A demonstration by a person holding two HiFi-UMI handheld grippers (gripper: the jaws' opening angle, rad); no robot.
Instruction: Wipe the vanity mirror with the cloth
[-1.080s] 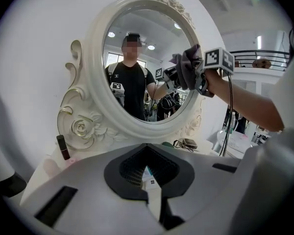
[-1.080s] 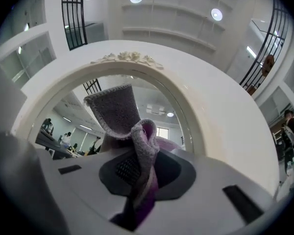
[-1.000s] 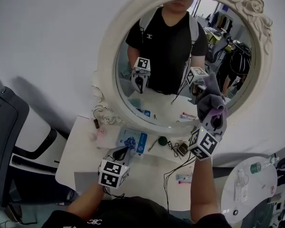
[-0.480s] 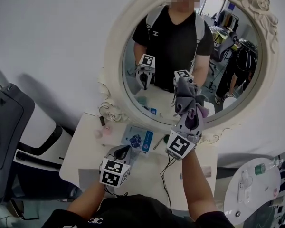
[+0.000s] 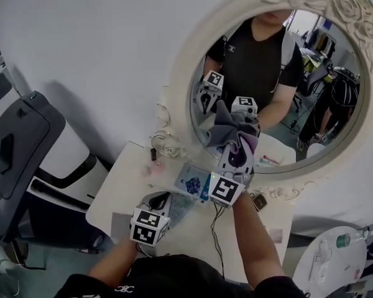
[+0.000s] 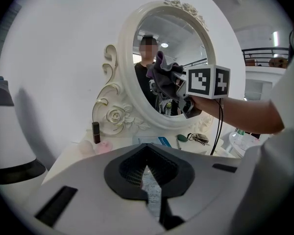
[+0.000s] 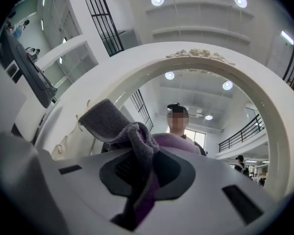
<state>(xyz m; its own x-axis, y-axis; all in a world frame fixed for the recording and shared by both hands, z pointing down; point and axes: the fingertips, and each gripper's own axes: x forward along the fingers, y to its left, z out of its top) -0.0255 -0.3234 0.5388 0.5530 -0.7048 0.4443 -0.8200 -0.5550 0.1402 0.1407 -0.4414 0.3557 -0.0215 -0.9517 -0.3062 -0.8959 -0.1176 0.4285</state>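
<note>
An oval vanity mirror with a cream, rose-carved frame (image 5: 180,73) stands on a white table (image 5: 121,197) against the wall. My right gripper (image 5: 237,149) is raised in front of the lower left of the glass and is shut on a grey and purple cloth (image 5: 231,129). The cloth bunches against the glass. In the right gripper view the cloth (image 7: 132,141) hangs out of the jaws, with the mirror frame (image 7: 264,102) arching close ahead. My left gripper (image 5: 158,200) stays low over the table, shut with nothing in it. From the left gripper view the cloth (image 6: 161,75) sits against the mirror.
On the table below the mirror lie a blue packet (image 5: 193,180), a dark lipstick tube (image 5: 153,154), a pink item (image 5: 158,166) and a black cable (image 5: 216,228). A grey and white chair (image 5: 18,148) stands at the left. A round side table (image 5: 326,262) is at the lower right.
My right gripper has carried the cloth leftward across the lower part of the glass. The left gripper has stayed low over the table.
</note>
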